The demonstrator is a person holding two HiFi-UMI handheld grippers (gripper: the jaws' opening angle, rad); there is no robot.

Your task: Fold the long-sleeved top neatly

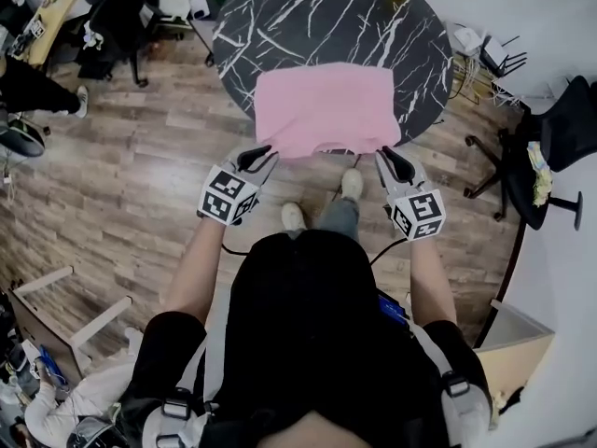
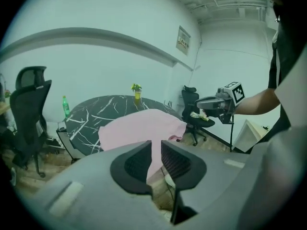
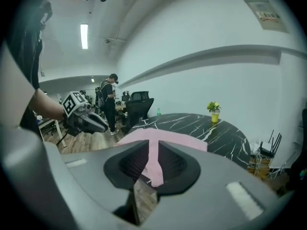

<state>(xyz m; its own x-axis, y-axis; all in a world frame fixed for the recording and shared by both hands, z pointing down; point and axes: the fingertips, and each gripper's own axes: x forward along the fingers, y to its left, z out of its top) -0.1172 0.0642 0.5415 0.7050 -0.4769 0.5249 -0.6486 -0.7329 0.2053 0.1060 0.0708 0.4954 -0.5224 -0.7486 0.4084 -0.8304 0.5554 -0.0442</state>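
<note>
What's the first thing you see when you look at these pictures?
The bright pink top stands out first, spread on the round black marble table in the middle of the head view. Its near edge reaches past the table's rim toward the person, and the left gripper and right gripper each pinch a corner of it.

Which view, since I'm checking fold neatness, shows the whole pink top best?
The head view: from above, the pink top shows its whole outline across the marble table. The left gripper view and right gripper view show it foreshortened and partly hidden.
</note>
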